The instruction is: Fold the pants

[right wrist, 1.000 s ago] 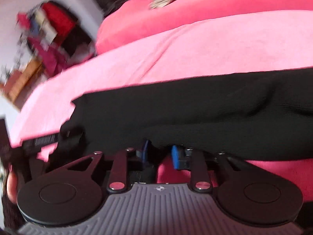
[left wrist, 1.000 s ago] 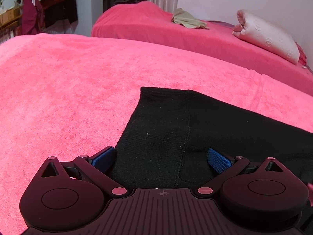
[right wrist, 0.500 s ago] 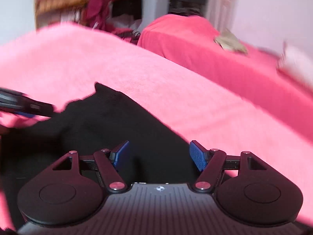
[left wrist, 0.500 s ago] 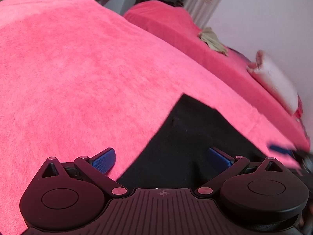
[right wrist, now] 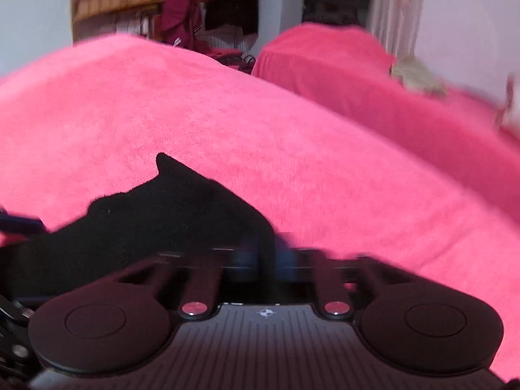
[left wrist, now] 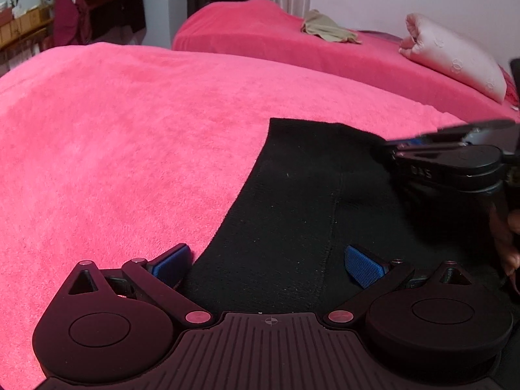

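Black pants (left wrist: pixel 302 201) lie flat on the pink blanket (left wrist: pixel 130 149). My left gripper (left wrist: pixel 266 265) is open, its blue pads either side of the pants' near left edge, holding nothing. In the left wrist view my right gripper (left wrist: pixel 399 148) hovers over the right side of the pants. In the right wrist view the pants (right wrist: pixel 156 221) show as a dark shape with a raised corner. My right gripper (right wrist: pixel 265 258) is blurred; its blue pads are close together on the pants' edge.
A second pink-covered bed (left wrist: pixel 292 42) stands behind, with a beige garment (left wrist: pixel 328 29) and a pale pink pillow (left wrist: pixel 455 61) on it. Hanging clothes and shelves (left wrist: pixel 74 9) are at the far left.
My right gripper was shut, opened half a second ago, and its pads have now come together on the pants' edge. My left gripper stays open and has swung back over the pants' left edge.
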`<act>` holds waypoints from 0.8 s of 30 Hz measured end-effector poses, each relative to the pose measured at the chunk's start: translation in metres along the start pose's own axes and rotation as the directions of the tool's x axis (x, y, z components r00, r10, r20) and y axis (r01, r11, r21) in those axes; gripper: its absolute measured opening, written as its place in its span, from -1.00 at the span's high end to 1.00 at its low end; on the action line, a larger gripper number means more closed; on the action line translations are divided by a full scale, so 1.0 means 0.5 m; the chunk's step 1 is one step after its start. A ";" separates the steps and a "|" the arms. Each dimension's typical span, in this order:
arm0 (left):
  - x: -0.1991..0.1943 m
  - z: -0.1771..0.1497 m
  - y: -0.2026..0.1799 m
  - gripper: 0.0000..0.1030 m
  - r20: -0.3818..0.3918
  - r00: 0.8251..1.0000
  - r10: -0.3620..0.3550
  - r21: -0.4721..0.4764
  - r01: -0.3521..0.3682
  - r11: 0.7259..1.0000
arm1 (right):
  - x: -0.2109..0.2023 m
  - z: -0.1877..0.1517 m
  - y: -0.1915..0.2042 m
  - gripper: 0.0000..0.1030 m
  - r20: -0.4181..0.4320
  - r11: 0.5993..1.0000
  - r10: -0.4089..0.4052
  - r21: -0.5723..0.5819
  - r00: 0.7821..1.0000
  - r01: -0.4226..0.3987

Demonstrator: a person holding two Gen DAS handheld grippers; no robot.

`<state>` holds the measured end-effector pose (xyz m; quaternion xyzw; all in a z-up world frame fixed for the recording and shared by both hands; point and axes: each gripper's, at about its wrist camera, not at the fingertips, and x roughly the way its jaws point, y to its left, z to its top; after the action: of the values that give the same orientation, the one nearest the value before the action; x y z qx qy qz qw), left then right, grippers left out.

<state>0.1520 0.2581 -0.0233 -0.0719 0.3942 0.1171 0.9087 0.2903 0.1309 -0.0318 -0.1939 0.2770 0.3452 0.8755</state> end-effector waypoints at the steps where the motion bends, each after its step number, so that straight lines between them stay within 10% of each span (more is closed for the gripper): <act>1: 0.000 0.000 -0.001 -1.00 0.001 1.000 0.004 0.005 -0.004 1.000 | 0.006 0.009 -0.002 0.81 0.012 1.000 -0.020 0.011 1.000 0.020; 9: 0.004 0.000 -0.003 -1.00 0.001 1.000 0.008 0.008 -0.008 1.000 | 0.037 0.019 0.015 0.72 -0.002 0.994 -0.109 -0.004 0.994 0.109; 12: 0.004 0.001 -0.005 -1.00 0.000 1.000 0.011 0.011 -0.011 1.000 | -0.001 0.025 -0.003 0.29 -0.012 0.995 -0.087 0.041 0.996 0.087; 14: 0.005 0.001 -0.005 -1.00 0.000 1.000 0.012 0.011 -0.012 1.000 | -0.049 0.013 -0.010 -0.35 0.021 0.994 -0.092 0.069 0.996 0.090; 21: 0.006 0.002 -0.003 -1.00 -0.002 1.000 0.014 0.013 -0.014 1.000 | -0.147 -0.088 -0.065 -0.59 -0.080 0.984 0.015 0.178 0.997 -0.001; 24: 0.007 0.002 -0.004 -1.00 -0.001 1.000 0.016 0.014 -0.016 1.000 | -0.149 -0.141 -0.135 -0.59 -0.167 0.952 -0.097 0.271 0.981 0.140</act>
<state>0.1555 0.2571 -0.0252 -0.0624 0.3963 0.1217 0.9079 0.2684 0.0103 -0.0301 -0.1095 0.3769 0.2334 0.8897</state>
